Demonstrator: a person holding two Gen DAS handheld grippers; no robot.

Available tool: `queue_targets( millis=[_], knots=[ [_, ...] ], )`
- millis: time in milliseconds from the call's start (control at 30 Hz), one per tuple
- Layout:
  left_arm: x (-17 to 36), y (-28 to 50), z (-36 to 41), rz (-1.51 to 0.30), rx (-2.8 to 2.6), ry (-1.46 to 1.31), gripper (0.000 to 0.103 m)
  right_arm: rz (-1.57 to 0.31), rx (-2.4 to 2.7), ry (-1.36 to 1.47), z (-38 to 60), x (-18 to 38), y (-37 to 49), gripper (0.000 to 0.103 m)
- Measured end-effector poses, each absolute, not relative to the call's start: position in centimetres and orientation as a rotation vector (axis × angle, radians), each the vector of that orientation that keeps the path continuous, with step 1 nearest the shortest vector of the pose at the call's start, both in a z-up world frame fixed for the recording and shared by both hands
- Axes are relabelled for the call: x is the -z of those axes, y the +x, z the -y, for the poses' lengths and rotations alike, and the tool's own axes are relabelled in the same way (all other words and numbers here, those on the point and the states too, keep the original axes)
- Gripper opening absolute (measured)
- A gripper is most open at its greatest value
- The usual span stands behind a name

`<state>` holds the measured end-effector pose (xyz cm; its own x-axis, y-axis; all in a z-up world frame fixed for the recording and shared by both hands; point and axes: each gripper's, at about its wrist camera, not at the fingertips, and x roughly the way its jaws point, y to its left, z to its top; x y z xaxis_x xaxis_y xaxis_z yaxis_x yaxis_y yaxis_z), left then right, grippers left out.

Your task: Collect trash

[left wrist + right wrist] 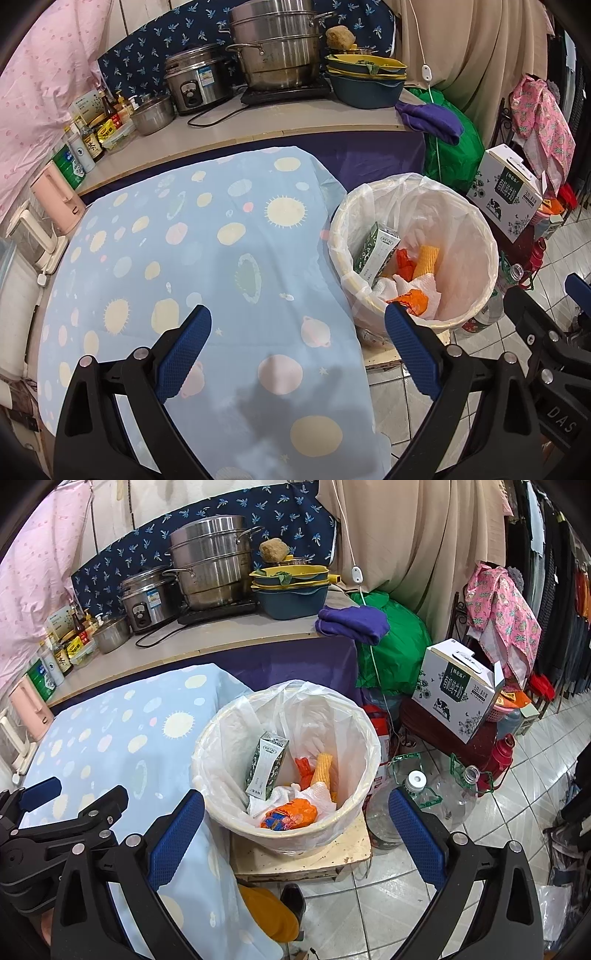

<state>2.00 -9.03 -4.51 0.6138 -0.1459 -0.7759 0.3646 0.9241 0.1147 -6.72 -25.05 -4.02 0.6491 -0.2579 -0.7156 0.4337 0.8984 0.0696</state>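
A cream trash bin (476,236) (364,805) lined with a clear bag stands on a low block right of the table. Inside lie a green-white milk carton (373,251) (266,770), a yellow corn cob (426,260) (322,770), white tissue (317,794) and orange wrappers (415,299) (290,814). My left gripper (297,354) hangs open over the blue patterned tablecloth (192,258), with nothing between its blue pads. My right gripper (295,834) is open too, hovering in front of the bin with nothing held. The left gripper's body shows at the left edge of the right wrist view.
A counter (295,122) behind the table carries steel pots, a rice cooker (194,83), stacked basins and bottles. A green bag (395,642), a milk box (458,690), empty plastic bottles (421,790) and a red flask (500,757) crowd the tiled floor right of the bin.
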Motion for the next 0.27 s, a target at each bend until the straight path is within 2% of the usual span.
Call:
queue_targets(
  millis=[267],
  knots=[
    [4.54, 2.22, 8.95, -0.866, 0.293, 0.266, 0.091, -0.772, 0.390, 0.239, 24.97, 4.21, -6.42, 0.096]
  ],
)
